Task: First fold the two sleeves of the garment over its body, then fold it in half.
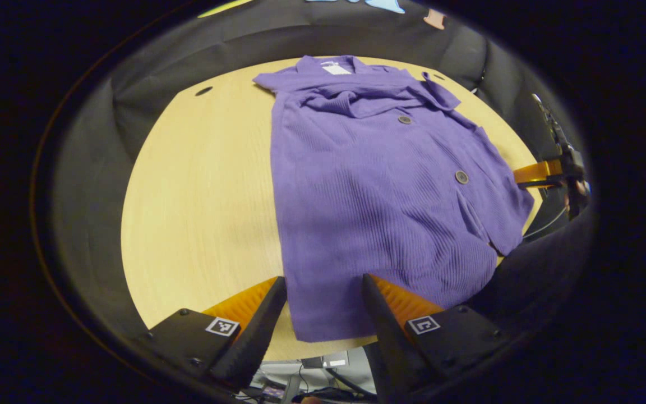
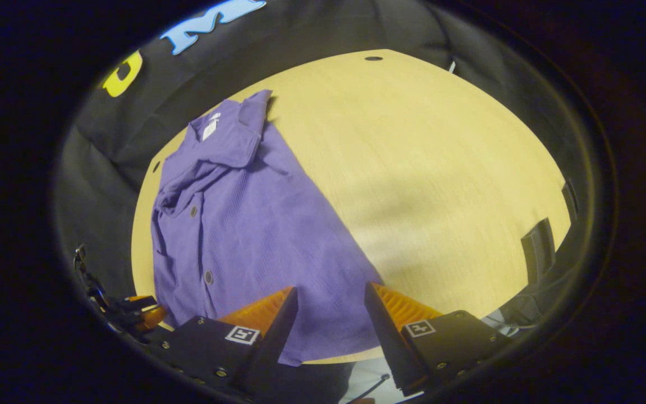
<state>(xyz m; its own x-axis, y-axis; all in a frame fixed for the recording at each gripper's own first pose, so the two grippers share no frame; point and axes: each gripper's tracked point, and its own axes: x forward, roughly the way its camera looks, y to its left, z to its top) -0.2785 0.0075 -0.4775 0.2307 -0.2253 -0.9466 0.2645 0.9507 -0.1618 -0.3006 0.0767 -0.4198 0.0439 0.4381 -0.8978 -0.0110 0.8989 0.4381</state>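
Purple ribbed-knit buttoned garment [image 1: 379,185] flat on round pale wooden table [image 1: 199,191], left gripper [image 1: 323,292] and right gripper [image 2: 330,300] both agape above its hem.

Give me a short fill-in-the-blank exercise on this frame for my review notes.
1. The garment lying on the table is ____ in colour.
2. The left hand-held gripper hovers with its fingers ____.
3. The right hand-held gripper grips ____.
4. The table top is made of light ____.

Missing words: purple; open; nothing; wood
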